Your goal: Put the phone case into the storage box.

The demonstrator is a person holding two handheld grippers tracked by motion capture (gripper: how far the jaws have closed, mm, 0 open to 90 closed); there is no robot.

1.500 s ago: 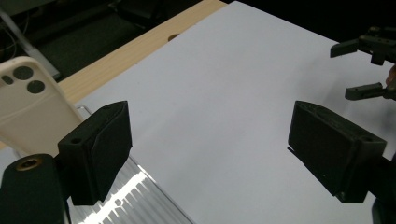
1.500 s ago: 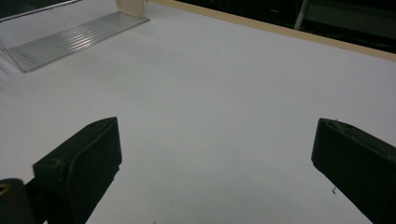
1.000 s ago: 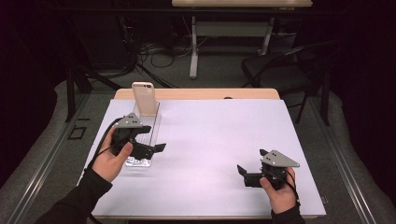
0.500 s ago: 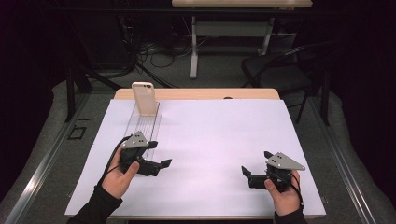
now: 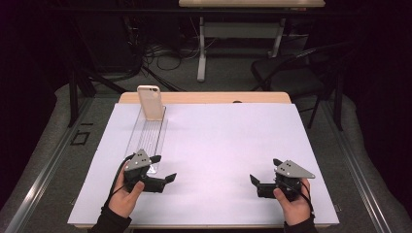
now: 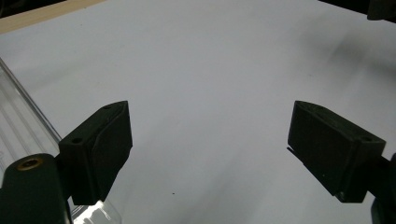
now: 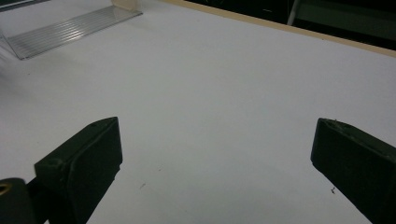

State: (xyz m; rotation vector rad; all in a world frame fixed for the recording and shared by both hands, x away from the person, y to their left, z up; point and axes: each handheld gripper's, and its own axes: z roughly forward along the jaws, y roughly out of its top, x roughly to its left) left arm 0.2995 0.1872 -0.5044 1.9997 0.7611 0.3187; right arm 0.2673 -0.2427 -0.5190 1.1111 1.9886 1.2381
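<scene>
Between grippers, bare white sheet (image 5: 214,150).

Dark lab (floor cables (image 5: 160,53), white-covered table (image 5: 233,145))

The bench (image 5: 209,97) had a wooden top covered by a white sheet (image 5: 228,145). Grey carpet (image 5: 46,131) lay around it. Behind stood a second table (image 5: 250,4), tangled cables (image 5: 160,53) and a dark chair (image 5: 286,73). The room beyond was dark.
</scene>
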